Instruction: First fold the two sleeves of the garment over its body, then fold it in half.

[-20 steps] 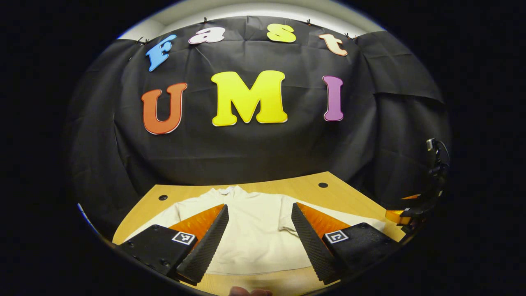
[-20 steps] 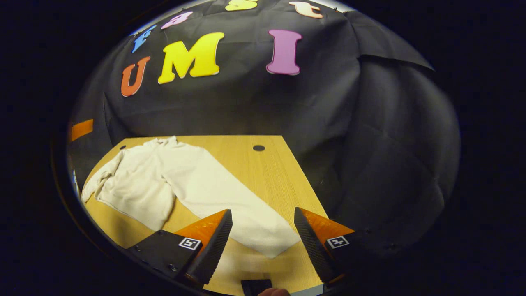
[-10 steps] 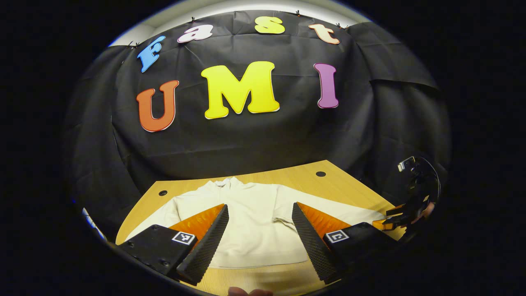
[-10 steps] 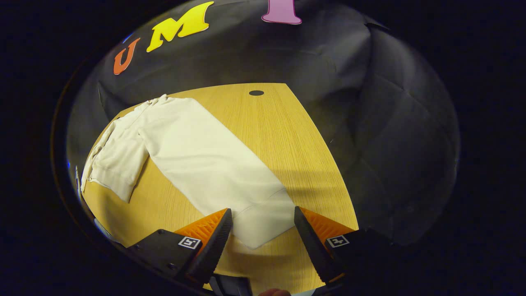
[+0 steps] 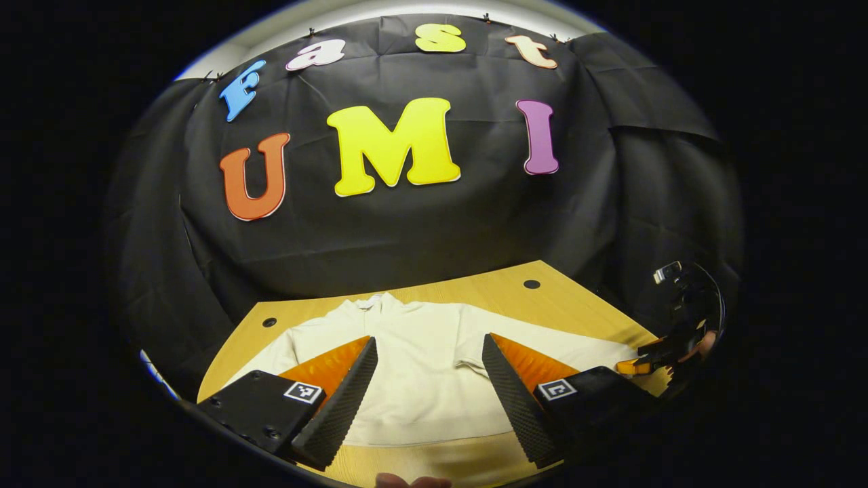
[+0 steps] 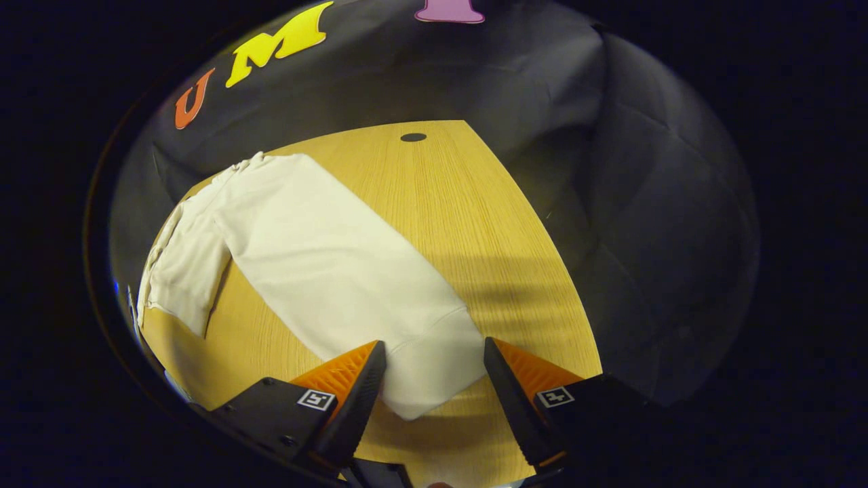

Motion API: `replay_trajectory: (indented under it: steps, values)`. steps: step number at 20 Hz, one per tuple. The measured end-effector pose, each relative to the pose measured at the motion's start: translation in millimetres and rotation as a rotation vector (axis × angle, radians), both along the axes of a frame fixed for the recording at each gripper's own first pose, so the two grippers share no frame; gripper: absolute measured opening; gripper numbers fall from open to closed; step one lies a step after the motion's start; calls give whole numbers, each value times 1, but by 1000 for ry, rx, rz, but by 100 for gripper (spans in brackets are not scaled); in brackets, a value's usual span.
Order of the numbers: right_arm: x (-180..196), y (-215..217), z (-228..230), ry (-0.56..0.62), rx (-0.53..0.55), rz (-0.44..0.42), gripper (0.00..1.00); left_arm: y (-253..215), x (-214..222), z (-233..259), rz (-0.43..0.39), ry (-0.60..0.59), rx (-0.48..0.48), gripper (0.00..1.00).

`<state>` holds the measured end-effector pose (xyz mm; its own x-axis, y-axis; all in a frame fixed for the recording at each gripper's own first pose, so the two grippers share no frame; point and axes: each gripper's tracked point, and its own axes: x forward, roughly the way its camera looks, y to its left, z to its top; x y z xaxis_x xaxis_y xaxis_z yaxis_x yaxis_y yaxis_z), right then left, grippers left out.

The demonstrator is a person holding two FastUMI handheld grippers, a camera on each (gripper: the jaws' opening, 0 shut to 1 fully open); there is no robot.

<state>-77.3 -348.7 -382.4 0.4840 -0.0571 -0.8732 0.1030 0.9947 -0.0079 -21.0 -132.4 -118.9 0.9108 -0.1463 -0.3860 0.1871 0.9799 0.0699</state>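
So the right gripper (image 6: 434,386) hangs just over the cuff end of the sweatshirt's (image 6: 325,264) right sleeve (image 6: 420,366), fingers spread wide with the cuff sitting in the gap, nothing pinched. It looks steeply down at the wooden table (image 6: 475,230). The left gripper (image 5: 427,400) is also spread apart and holding nothing, hovering above the hem, aimed flatter toward the back wall. Further out, the cream sweatshirt lies flat, sleeves still out to the sides, collar at the far edge. Small square marker tags sit on the fingers, no readable writing.
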Motion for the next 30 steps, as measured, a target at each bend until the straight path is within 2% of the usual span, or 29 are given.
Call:
replay_trajectory:
  steps: [1,5,6,7,8,9,10,11,12,16,21,25,30]
  values:
    - [0,1,-1,-1,3,-2,88,1,-1,-3,2,11,-12,99]
    - [0,4,1,0,13,-25,58,9,-3,-10,9,43,-37,99]
    - [1,5,1,4,14,-40,40,11,-4,-11,8,46,-40,99]
    - [2,5,2,5,20,-45,36,14,-5,-10,7,44,-40,99]
    - [3,4,2,12,28,-72,39,17,-4,-8,9,39,-36,99]
    - [4,4,3,13,42,-93,10,19,-3,-8,5,36,-34,99]
    - [10,0,5,13,54,-124,11,20,-3,-7,0,31,-38,99]
    - [6,3,5,20,62,-146,1,22,-3,-7,-4,30,-43,99]
    - [6,3,6,23,50,-152,1,23,-3,-7,-7,30,-48,99]
    - [12,11,33,-23,-12,-84,1,33,0,-3,-15,13,-56,99]
    - [30,30,82,-79,1,-85,1,57,5,-1,12,0,-85,99]
    - [66,54,147,-176,-13,-32,1,88,7,-6,56,-11,-101,99]
    - [134,110,230,-292,-48,87,0,136,8,-5,130,-24,-127,99]
